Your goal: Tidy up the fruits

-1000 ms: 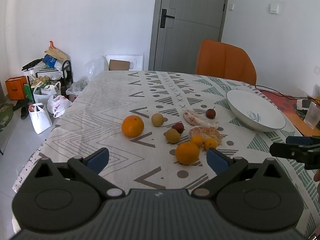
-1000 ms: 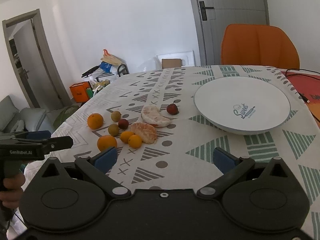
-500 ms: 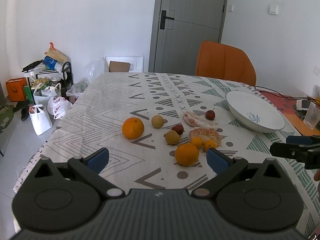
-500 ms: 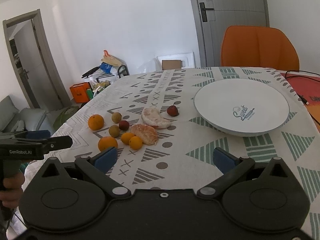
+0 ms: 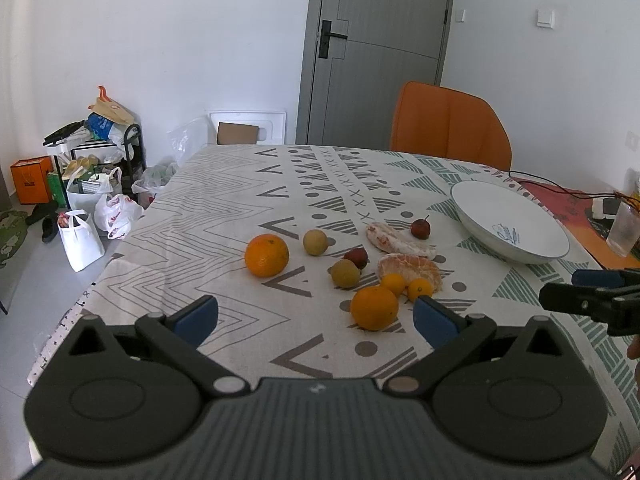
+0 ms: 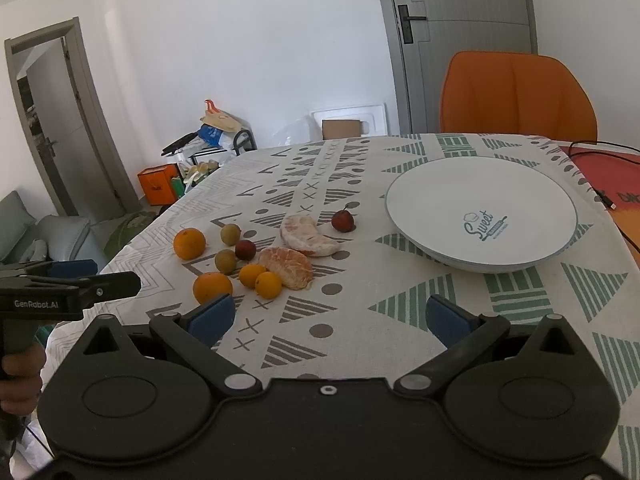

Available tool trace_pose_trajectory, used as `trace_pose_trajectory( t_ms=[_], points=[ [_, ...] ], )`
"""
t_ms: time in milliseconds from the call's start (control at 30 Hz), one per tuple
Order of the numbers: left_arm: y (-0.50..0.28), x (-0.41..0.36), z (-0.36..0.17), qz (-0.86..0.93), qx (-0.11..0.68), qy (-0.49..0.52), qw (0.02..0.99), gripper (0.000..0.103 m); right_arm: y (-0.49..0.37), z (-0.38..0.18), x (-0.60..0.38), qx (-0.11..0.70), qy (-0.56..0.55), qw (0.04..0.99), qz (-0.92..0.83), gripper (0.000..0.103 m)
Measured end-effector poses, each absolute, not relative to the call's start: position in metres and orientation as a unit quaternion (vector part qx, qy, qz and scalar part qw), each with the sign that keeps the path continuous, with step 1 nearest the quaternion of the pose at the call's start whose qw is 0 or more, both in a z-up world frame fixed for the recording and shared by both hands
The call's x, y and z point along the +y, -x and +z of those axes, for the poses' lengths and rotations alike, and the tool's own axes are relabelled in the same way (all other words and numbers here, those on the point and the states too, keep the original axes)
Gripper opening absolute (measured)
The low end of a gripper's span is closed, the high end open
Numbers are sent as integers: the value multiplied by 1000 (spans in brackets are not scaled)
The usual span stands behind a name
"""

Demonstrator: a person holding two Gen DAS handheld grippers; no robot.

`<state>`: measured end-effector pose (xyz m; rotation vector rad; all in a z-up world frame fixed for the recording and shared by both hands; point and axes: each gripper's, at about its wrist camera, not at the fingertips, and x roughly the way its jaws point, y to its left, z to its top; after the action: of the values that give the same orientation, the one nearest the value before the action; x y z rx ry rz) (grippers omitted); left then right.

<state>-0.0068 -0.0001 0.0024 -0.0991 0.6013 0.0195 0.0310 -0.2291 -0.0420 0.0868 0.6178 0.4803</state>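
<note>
Both grippers (image 5: 315, 316) (image 6: 327, 320) level — fingers apart

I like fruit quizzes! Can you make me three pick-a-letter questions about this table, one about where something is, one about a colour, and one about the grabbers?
1. Where is the fruit? A in the plate; B on the tablecloth; C on the chair.
2. What colour is the chair? A orange; B blue; C green.
3. The two grippers are: A both open; B both shut; C holding oranges.

Answers:
1 B, the plate is bare and the orange lies on the tablecloth.
2 A, the chair is orange.
3 A, left gripper and right gripper hold nothing, fingers wide apart.
</note>
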Motion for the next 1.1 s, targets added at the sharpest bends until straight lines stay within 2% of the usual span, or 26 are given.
trace_pose_trajectory(
  t_ms=[1100],
  points=[
    [1, 0, -7, -8, 296, 45, 954, 102, -34, -53, -224, 307, -47, 919, 243, 103]
  ],
)
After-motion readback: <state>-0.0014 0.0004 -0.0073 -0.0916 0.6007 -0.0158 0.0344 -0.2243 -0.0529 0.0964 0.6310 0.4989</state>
